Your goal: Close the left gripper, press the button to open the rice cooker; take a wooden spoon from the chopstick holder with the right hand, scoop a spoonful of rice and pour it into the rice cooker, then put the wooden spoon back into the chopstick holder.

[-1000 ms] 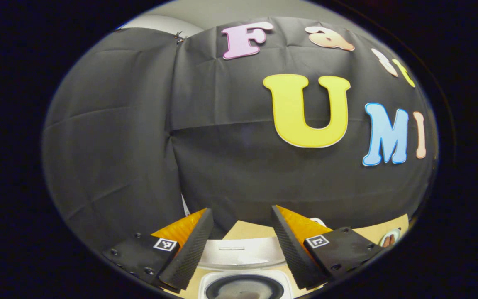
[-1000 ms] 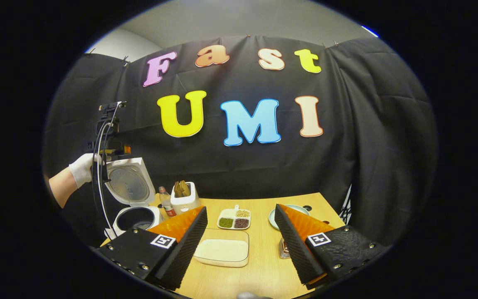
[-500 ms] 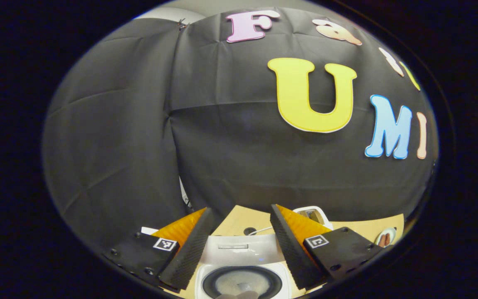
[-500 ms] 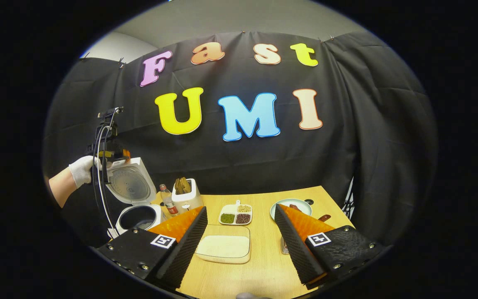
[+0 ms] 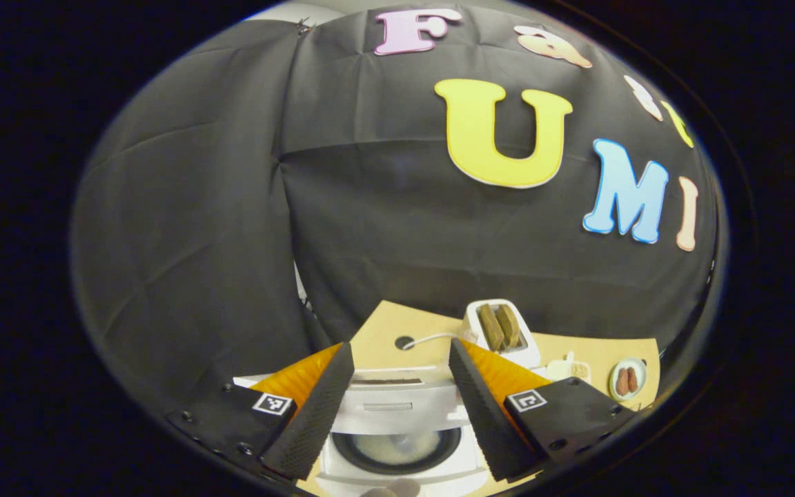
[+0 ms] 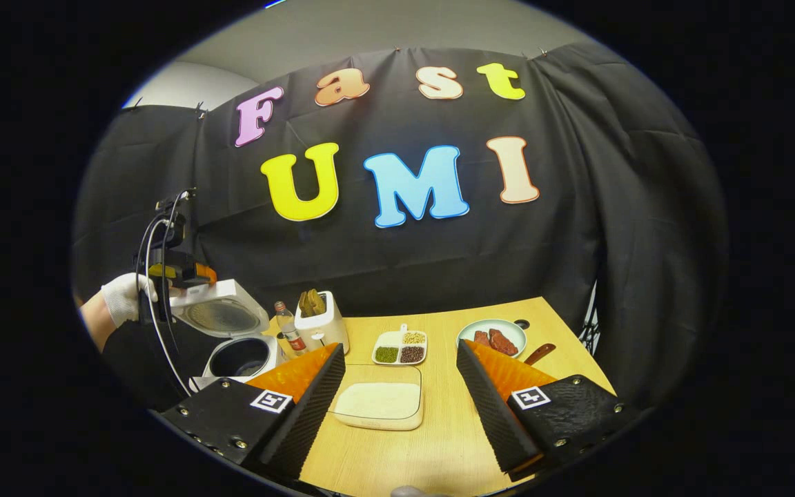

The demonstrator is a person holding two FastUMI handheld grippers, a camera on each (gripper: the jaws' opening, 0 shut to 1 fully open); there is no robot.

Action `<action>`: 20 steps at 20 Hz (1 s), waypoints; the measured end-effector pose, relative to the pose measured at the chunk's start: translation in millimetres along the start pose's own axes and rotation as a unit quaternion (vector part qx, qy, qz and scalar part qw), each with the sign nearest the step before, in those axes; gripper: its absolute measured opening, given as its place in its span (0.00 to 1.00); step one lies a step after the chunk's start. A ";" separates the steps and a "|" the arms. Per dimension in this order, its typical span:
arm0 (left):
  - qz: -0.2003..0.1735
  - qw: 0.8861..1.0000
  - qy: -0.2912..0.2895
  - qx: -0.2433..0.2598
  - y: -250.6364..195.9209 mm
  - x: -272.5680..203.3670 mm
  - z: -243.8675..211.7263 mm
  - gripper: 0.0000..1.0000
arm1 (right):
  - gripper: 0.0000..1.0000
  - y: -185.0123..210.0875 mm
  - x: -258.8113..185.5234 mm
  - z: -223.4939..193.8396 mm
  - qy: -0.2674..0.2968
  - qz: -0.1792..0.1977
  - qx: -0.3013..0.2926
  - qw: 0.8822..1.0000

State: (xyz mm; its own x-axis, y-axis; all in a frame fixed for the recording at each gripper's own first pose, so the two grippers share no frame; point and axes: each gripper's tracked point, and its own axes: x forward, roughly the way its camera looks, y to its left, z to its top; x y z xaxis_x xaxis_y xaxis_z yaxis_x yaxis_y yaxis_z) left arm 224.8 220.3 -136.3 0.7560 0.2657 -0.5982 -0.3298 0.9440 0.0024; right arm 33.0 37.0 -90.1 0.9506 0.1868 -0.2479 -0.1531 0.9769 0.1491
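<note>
Fingers of your right gripper [image 6: 401,407] spread wide and empty at lower centre; left gripper [image 5: 397,407], equally open, hangs over the open rice cooker [image 6: 232,338] at left; next, I judge: reach the chopstick holder [image 6: 321,324] beside it.

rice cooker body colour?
White, with a dark inner pot; the rice cooker shows best in the right gripper view.

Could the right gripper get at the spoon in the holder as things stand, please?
Probably yes: the right gripper is open, the spoon sticks up out of the holder, and nothing tall stands between them.
</note>
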 end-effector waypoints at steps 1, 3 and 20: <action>-0.006 1.000 0.026 -0.005 -2.6 -3.2 -22.3 0.94 | 0.99 0.3 0.6 -5.6 0.005 0.004 0.001 1.000; -0.008 0.998 0.067 -0.007 -3.9 -1.6 -63.4 0.99 | 0.99 1.3 0.3 -14.7 0.016 0.013 0.006 1.000; -0.019 0.985 0.169 0.023 -6.0 11.7 -187.7 0.98 | 1.00 3.3 -6.8 -45.5 0.057 0.016 0.012 0.998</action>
State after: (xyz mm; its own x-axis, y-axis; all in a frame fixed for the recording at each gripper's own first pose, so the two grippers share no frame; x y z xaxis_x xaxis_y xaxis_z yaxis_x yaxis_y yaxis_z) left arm 129.5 181.0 -293.7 0.5337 0.1581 -0.8308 -0.2738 0.9618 0.0072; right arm 13.8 43.7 -131.5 0.9085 0.2297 -0.3491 -0.1751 0.9678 0.1811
